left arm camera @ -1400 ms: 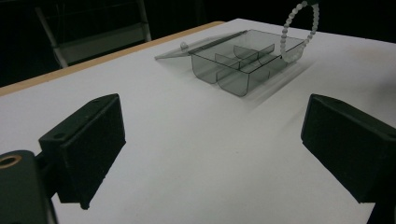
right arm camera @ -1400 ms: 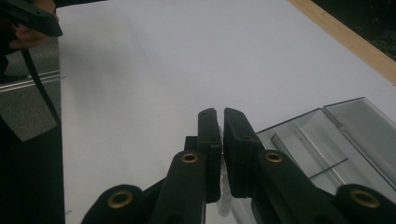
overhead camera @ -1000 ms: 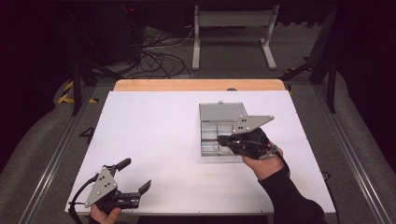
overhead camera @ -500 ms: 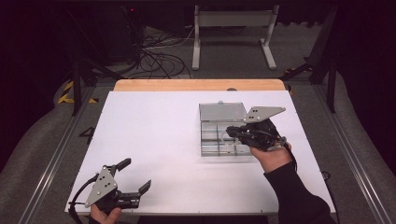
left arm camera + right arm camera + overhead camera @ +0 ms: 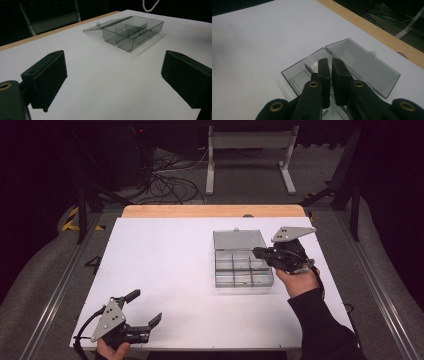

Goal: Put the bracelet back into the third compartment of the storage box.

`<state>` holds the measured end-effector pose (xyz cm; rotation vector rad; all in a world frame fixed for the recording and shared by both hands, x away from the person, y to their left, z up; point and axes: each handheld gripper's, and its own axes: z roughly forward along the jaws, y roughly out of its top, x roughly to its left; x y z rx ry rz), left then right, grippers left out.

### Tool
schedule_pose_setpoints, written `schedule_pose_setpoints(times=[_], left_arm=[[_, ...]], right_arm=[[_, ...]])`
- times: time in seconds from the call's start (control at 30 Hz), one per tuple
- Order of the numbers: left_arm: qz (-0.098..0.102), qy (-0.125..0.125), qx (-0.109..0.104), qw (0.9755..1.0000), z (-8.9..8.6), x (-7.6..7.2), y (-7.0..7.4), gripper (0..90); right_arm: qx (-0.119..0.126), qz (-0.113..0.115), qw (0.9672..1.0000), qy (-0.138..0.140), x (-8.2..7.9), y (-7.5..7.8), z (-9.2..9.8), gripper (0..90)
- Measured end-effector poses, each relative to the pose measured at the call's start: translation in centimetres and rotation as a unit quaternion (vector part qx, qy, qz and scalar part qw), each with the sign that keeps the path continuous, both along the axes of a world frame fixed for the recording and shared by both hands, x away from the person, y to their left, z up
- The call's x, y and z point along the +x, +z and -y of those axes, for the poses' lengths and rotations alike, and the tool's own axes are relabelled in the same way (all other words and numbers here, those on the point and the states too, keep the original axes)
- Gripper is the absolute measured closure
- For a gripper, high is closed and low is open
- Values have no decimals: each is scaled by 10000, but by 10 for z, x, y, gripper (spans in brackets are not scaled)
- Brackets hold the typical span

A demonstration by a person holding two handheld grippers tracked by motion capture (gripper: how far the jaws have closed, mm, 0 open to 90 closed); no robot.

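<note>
Work at this moment centres on a clear compartment box (image 5: pixel 243 268) that sits right of centre in the high view on the white bench (image 5: pixel 165 270), its lid (image 5: pixel 239 239) already swung fully open and lying flat behind it, toward the top of the frame. The compartments look empty as far as the pictures let one judge, so opening seems done, and whatever filling or closing is meant appears still to come. The right hand-held gripper (image 5: pixel 258 253) hovers at the box's right edge, pointing toward the left of the frame over the nearest compartments; in the right gripper view its jaws are pressed nearly together with only a thin slit between them, and nothing can be made out between them. The person's right hand (image 5: pixel 299 280) holds it from the lower right, the dark sleeve (image 5: pixel 322 325) running to the bottom edge. The left hand-held gripper (image 5: pixel 146 321) rests low at the lower left of the high view, well apart from the box, jaws spread wide and empty over bare bench.
</note>
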<state>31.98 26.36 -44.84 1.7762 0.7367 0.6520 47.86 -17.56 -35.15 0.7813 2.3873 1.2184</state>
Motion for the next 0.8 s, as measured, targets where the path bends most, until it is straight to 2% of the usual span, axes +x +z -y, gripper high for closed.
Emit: schedule_pose_setpoints(times=[0.37,0.8], left_arm=[[-2,0,2,10000,0,0,0,71],[-2,4,4,10000,0,0,0,71]], right_arm=[[199,-151,9992,-324,15,-8,18,862],[177,-205,9975,-652,28,-18,30,862]])
